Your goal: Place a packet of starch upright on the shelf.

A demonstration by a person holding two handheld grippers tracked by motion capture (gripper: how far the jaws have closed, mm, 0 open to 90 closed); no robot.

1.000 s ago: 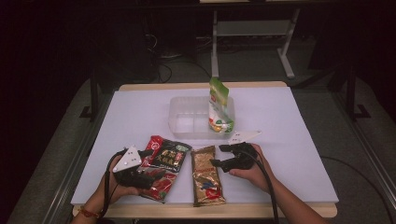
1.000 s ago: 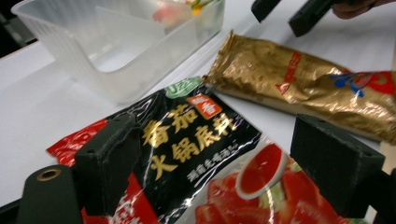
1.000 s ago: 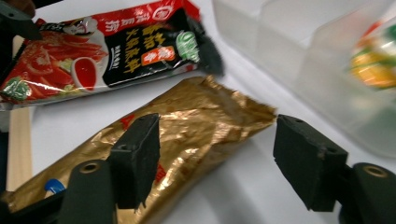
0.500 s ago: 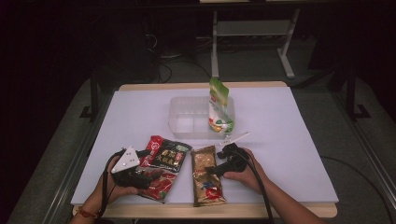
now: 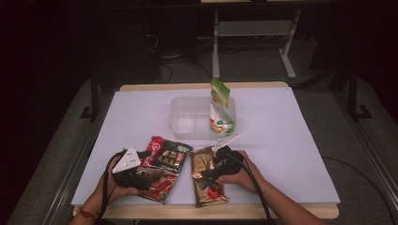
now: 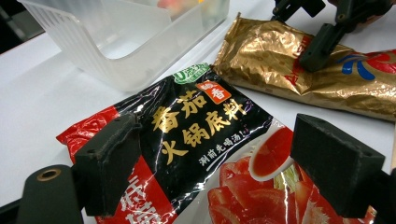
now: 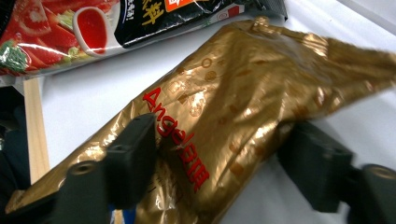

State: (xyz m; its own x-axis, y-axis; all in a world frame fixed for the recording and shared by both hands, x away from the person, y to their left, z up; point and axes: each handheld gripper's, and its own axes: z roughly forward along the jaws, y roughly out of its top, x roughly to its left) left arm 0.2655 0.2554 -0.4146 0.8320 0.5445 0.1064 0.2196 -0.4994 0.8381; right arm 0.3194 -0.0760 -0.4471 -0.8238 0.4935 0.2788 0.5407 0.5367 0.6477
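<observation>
Right gripper [image 7: 219, 163]: fingers closing astride the gold packet [image 7: 243, 107], not yet clamped; slippery foil could be lost. Left gripper [image 6: 215, 172]: fingers wide over the red packet [image 6: 187, 140], nothing held.

— How is the gold packet [image 7: 243, 116] finished?
— Crinkled, shiny foil is seen; the red-and-black sachet [image 6: 196, 154] is glossy plastic film.
— And the rest?
— The tray [image 5: 187, 123] is translucent, ribbed plastic; the table [image 5: 291, 140] is covered matt white, wood-edged.
</observation>
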